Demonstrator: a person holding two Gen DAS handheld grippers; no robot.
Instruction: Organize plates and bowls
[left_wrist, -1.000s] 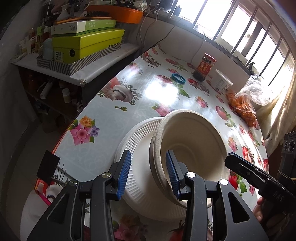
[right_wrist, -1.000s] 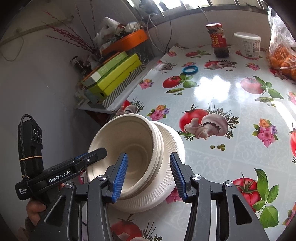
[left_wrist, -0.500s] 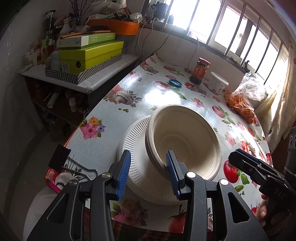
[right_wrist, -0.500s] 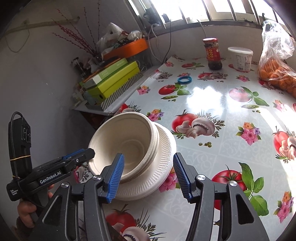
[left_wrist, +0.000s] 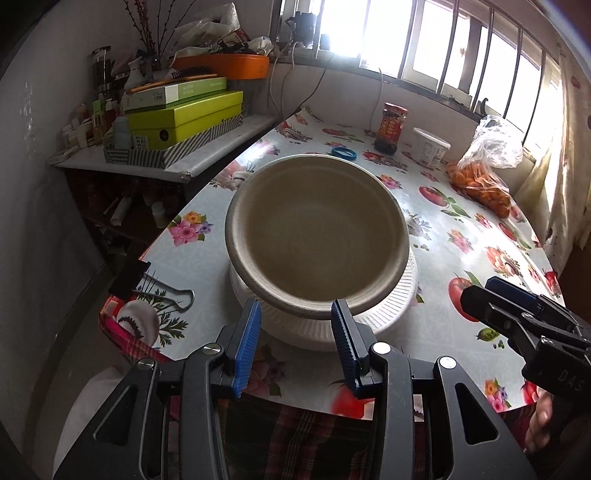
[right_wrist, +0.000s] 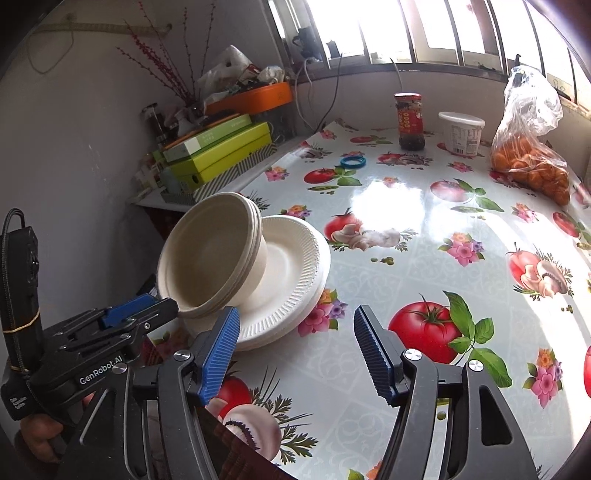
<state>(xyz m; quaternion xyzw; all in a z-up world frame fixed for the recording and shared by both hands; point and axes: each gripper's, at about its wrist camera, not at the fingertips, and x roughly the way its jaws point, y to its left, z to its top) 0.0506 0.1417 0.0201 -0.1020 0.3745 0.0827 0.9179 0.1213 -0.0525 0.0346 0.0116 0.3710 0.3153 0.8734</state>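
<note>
A stack of beige paper bowls (left_wrist: 317, 236) rests tilted on a stack of white ribbed paper plates (left_wrist: 384, 306) at the table's near left corner. My left gripper (left_wrist: 295, 347) is open, its blue pads just in front of the bowls' near rim, not touching. In the right wrist view the bowls (right_wrist: 214, 258) lean toward the left gripper (right_wrist: 140, 317), on the plates (right_wrist: 291, 273). My right gripper (right_wrist: 295, 350) is open and empty, above the table to the right of the plates.
The table (right_wrist: 424, 229) has a fruit-print oilcloth. At its far side stand a sauce jar (right_wrist: 408, 120), a white tub (right_wrist: 461, 134), a bag of oranges (right_wrist: 528, 162) and a blue ring (right_wrist: 352, 161). A binder clip (left_wrist: 147, 284) lies at the left edge. A shelf with green boxes (left_wrist: 184, 118) stands left.
Both grippers have drawn back from the stack. The left gripper's pad has come out of the bowl and off its rim. The right gripper has opened wider and moved right.
</note>
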